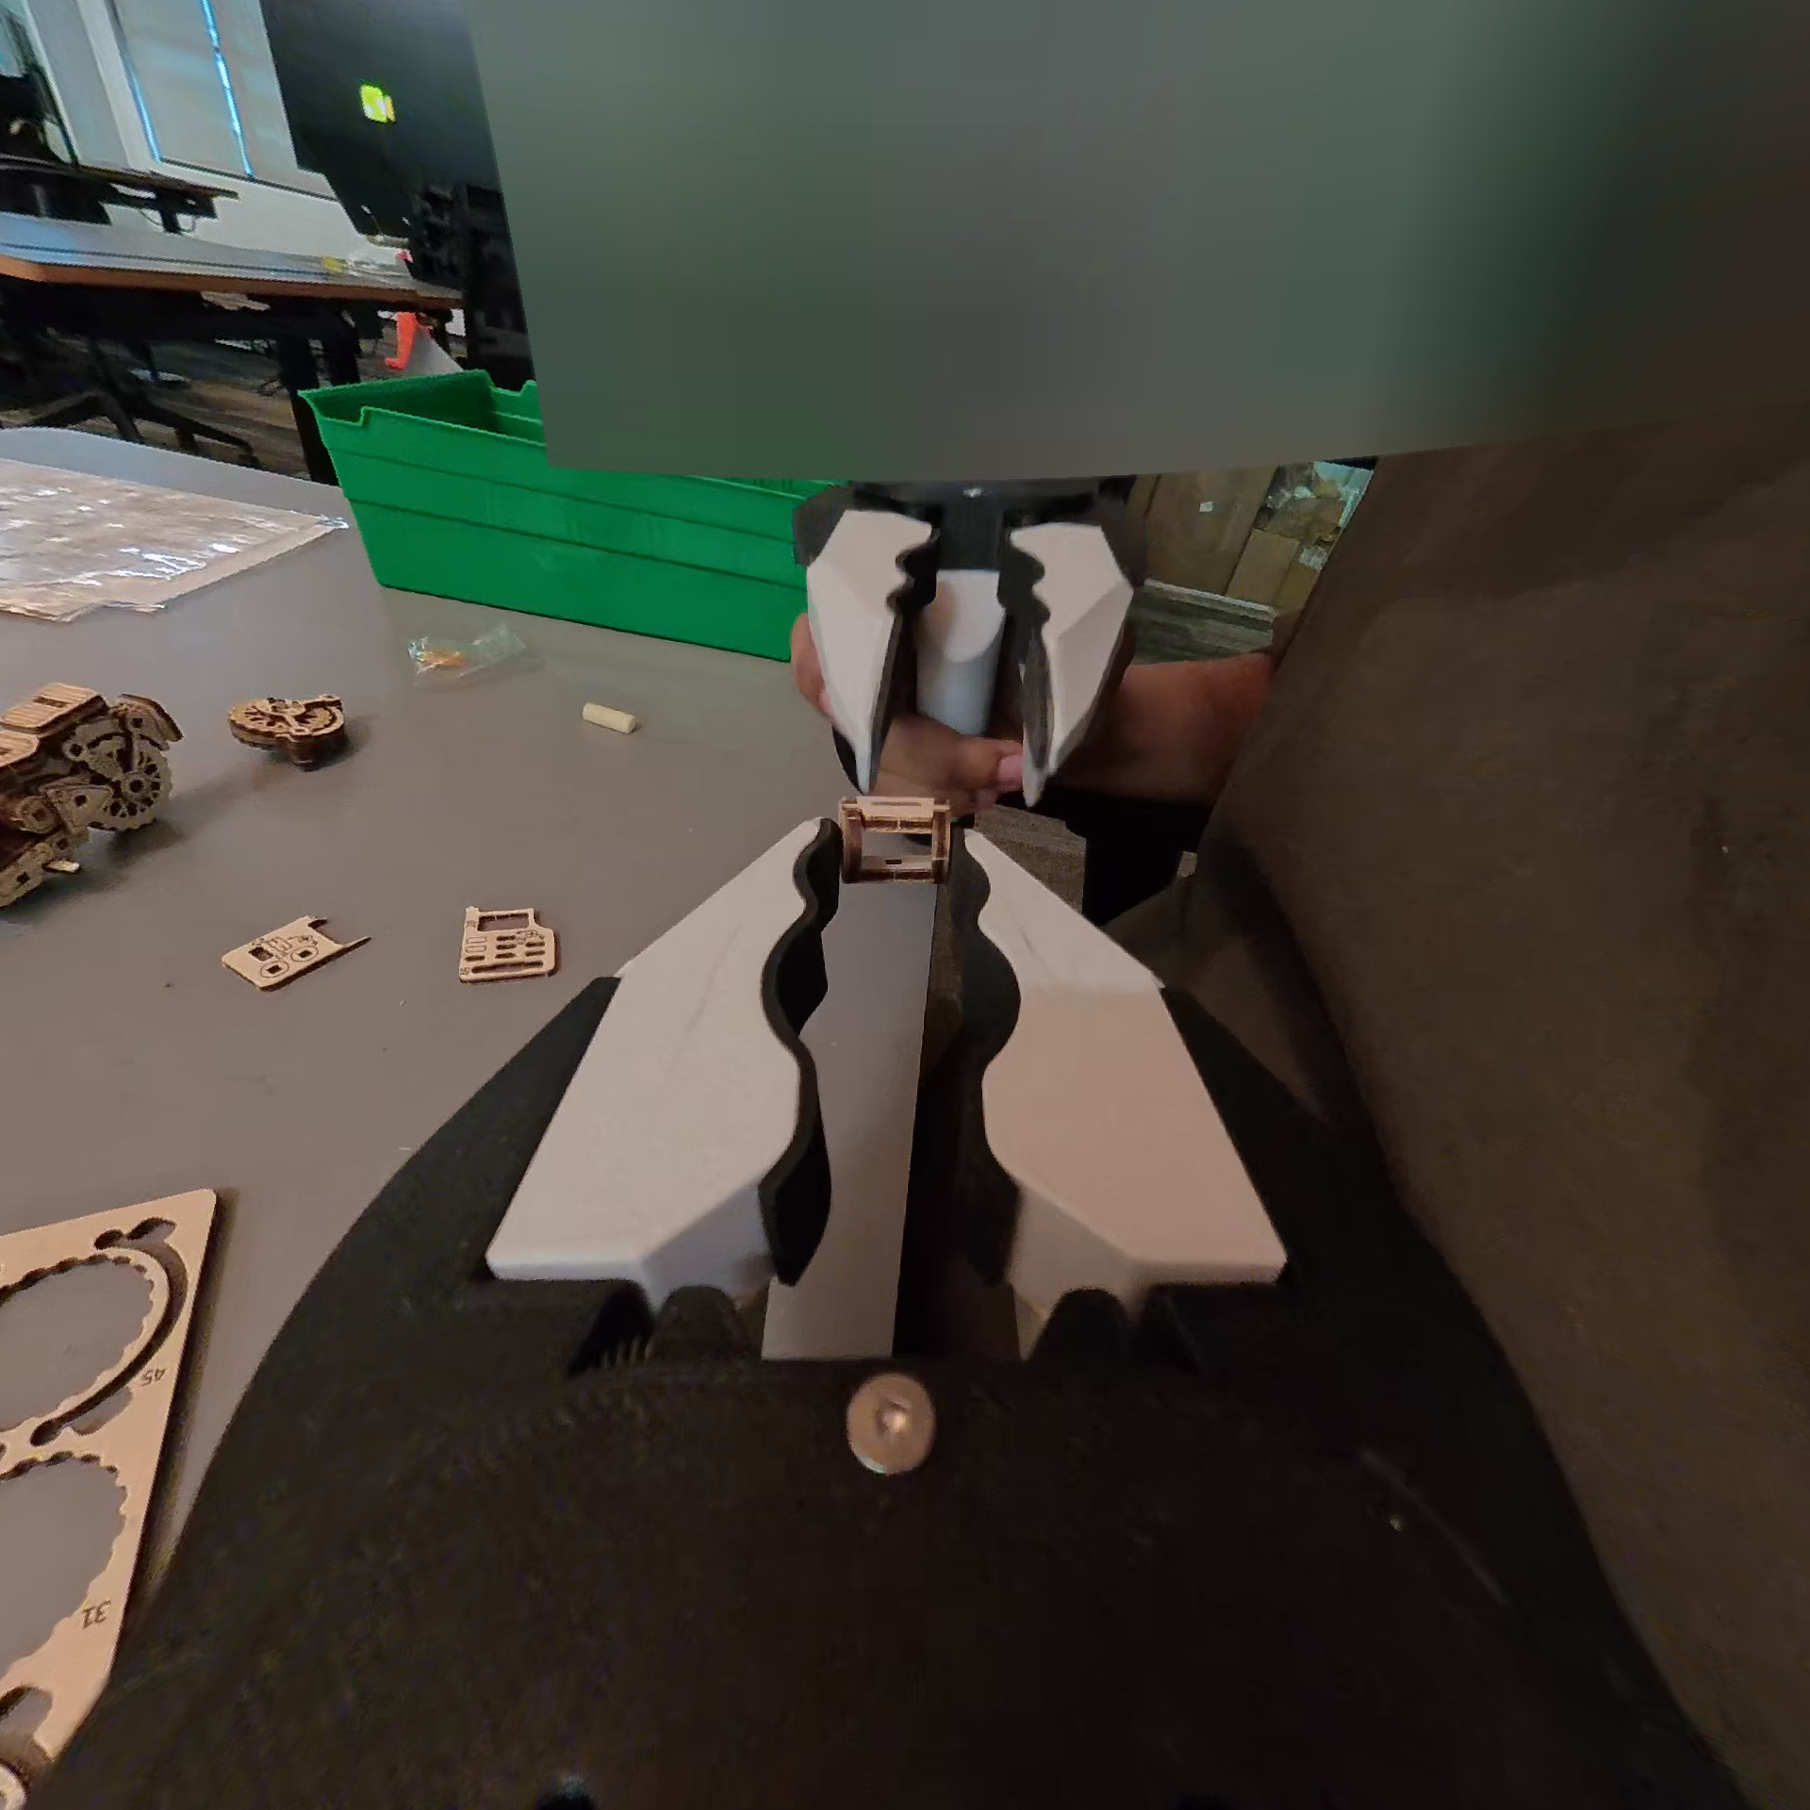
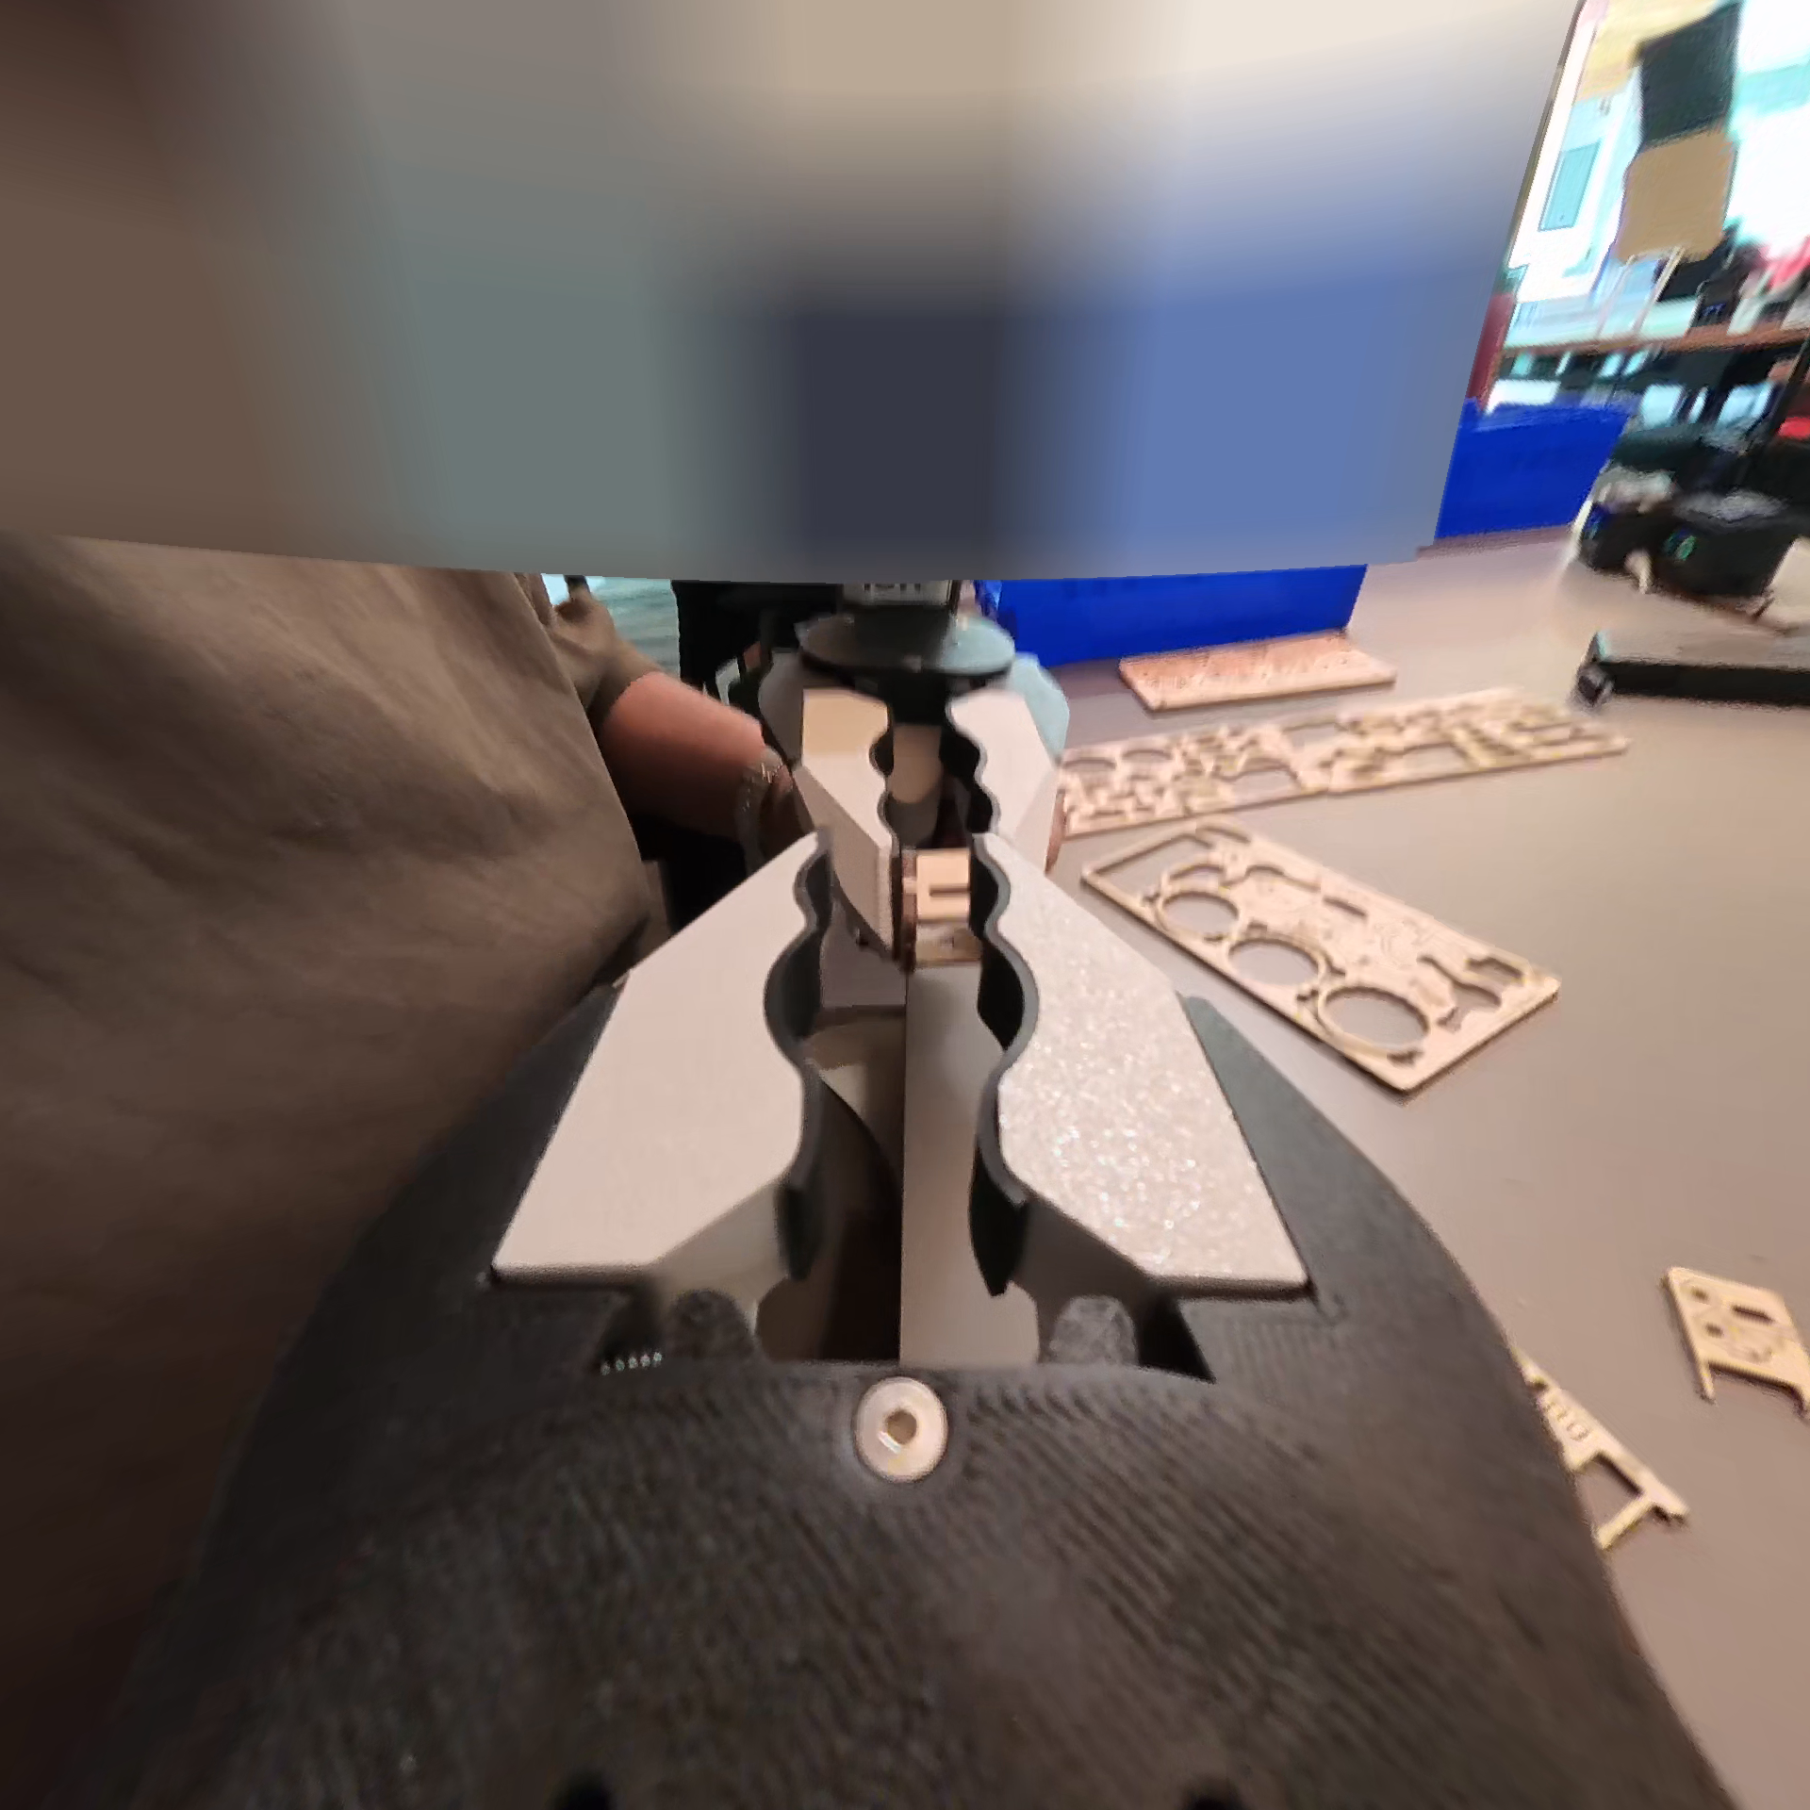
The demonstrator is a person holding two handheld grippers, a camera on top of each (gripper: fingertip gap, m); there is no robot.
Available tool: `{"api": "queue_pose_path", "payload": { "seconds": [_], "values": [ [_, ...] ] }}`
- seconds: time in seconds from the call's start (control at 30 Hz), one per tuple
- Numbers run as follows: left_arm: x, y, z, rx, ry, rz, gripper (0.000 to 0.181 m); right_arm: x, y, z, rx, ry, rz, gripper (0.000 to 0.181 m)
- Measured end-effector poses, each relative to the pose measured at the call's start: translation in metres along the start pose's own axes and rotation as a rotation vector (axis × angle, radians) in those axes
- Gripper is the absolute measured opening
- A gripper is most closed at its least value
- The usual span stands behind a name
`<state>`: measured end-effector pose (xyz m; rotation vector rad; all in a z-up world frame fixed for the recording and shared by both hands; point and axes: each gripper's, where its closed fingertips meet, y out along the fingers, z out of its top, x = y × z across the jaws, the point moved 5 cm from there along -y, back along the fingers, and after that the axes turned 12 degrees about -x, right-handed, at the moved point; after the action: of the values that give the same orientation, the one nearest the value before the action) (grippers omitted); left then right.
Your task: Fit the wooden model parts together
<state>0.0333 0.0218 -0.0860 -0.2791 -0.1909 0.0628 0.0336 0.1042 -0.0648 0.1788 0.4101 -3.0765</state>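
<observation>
My left gripper (image 1: 895, 840) is shut on a small box-shaped wooden sub-assembly (image 1: 896, 862) and holds it at its fingertips above the grey table (image 1: 490, 1077). My right gripper (image 1: 948, 788) faces it tip to tip, jaws apart, just beyond the piece. In the right wrist view the same piece (image 2: 940, 906) sits between the tips of my right gripper (image 2: 898, 854), against its right finger. One left-gripper finger (image 2: 857, 867) lies beside the piece. I see no clamping by the right gripper.
On the left lie a built wooden motorcycle model (image 1: 73, 774), a small gear assembly (image 1: 289, 727), two flat parts (image 1: 507, 945), a punched sheet (image 1: 88, 1420) and green bins (image 1: 548, 529). On the right lie punched sheets (image 2: 1312, 970) and loose parts (image 2: 1738, 1342). A person's torso is close behind. The tips of both grippers are at nearly the same place.
</observation>
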Motion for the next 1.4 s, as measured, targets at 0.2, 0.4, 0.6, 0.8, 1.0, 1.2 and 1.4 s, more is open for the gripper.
{"api": "queue_pose_path", "payload": {
  "seconds": [0.2,0.4,0.6,0.8,1.0,1.2,1.4],
  "values": [
    [0.0,0.002,-0.002,-0.023,0.004,0.012,0.02,-0.002,-0.004,0.005,0.021,-0.025,-0.012,0.024],
    [0.0,0.005,-0.004,-0.05,0.01,0.018,0.019,-0.005,0.007,-0.008,-0.096,-0.008,0.031,0.026],
    [-0.001,0.004,-0.003,-0.043,0.005,0.023,0.02,-0.005,0.008,-0.006,-0.087,-0.031,0.006,0.031],
    [-0.002,0.001,-0.002,-0.029,-0.003,0.025,0.02,0.002,-0.004,0.0,-0.031,-0.013,-0.026,0.029],
    [-0.002,-0.003,0.002,0.02,-0.049,-0.02,0.02,0.014,-0.007,-0.008,-0.036,0.073,-0.014,0.03],
    [-0.004,-0.005,0.004,0.045,-0.098,-0.056,0.019,0.012,0.004,-0.015,-0.07,0.111,0.018,0.028],
    [-0.005,-0.005,0.003,0.048,-0.129,-0.07,0.019,0.013,0.004,-0.016,-0.062,0.144,0.044,0.025]
  ]
}}
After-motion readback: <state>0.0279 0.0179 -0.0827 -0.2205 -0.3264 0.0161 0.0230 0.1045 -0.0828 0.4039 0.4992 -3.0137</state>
